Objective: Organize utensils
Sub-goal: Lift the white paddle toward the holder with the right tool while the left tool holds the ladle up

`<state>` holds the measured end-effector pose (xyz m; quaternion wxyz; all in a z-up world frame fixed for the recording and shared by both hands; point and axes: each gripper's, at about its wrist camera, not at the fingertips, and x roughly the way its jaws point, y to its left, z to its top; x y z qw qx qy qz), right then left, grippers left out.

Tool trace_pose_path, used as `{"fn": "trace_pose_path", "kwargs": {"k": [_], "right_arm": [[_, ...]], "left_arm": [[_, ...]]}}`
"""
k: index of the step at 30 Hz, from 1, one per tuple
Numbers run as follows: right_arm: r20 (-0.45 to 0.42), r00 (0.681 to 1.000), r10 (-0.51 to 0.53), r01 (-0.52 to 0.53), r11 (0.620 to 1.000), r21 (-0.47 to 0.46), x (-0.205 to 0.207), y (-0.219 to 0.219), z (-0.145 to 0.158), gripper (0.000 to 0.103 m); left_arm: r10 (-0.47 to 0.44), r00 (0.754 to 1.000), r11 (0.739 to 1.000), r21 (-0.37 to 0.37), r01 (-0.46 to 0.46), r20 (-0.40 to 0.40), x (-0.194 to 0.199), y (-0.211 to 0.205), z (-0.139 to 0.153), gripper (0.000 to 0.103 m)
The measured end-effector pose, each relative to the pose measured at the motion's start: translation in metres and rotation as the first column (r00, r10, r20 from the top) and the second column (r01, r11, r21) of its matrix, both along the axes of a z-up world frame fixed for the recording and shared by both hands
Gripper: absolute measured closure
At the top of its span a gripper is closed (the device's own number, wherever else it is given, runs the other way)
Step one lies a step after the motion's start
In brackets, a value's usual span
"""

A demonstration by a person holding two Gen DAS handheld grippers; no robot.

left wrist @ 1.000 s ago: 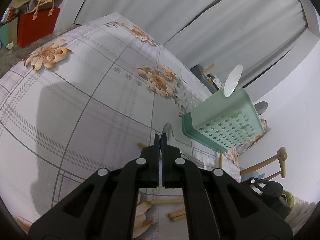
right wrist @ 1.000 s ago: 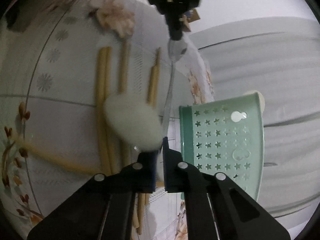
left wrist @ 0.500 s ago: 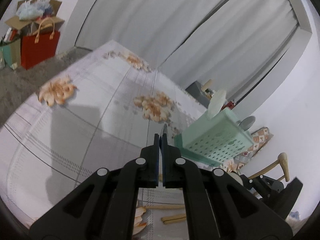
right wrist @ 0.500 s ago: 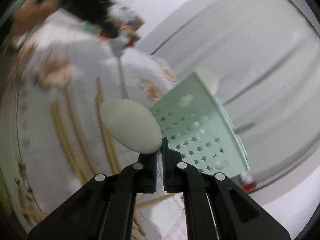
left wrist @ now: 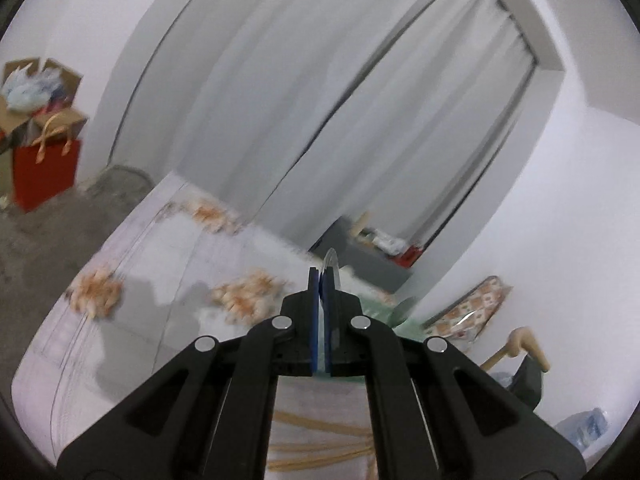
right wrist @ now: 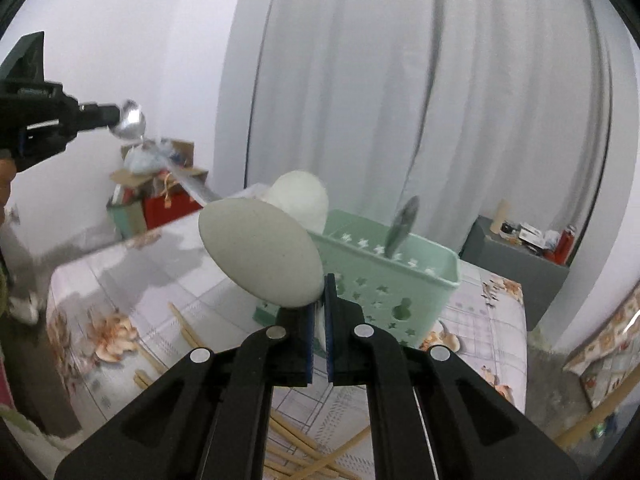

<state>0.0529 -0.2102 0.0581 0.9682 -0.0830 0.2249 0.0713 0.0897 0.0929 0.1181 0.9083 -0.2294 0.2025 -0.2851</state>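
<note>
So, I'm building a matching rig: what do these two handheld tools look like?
Both tools, left and right, look alike: matte black angular plastic arms with triangular cut-outs, round silver rivets at the joints, and flat blue pads lining the inner faces of the fingers.

2 spoons in the air, a green basket and loose chopsticks on the desk.

In the right wrist view, a pale white spoon fills the centre, its oval bowl tilted up and left, its handle clamped in the right tongs. At upper left a shiny metal spoon hangs bowl-up from the left tongs, its handle slanting down to the right. Behind the white spoon stands a mint-green basket with star-shaped cutouts, upright on the flowered desk; another white spoon and a metal utensil poke out of it. Wooden chopsticks lie scattered at the bottom.
</note>
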Motion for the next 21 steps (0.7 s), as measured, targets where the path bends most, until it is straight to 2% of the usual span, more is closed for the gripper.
{"fn": "trace_pose_path", "kwargs": {"k": [6,16,21], "right_arm": [[0.010,1.000,-0.024,0.023,0.997,0.068,-0.015,-0.015,0.010,0.099],[0.012,0.999,-0.051,0.049,0.986,0.158,-0.024,-0.031,0.010,0.099],[0.004,0.999,-0.053,0.051,0.980,0.194,-0.024,-0.038,0.008,0.099]], "left_arm": [[-0.003,0.994,0.996,0.087,-0.007,0.113,0.005,-0.035,0.034,0.103],[-0.012,0.974,0.982,0.184,-0.030,0.227,0.015,-0.086,0.056,0.103],[-0.019,0.955,0.946,0.315,-0.079,0.295,0.018,-0.121,0.055,0.103]]}}
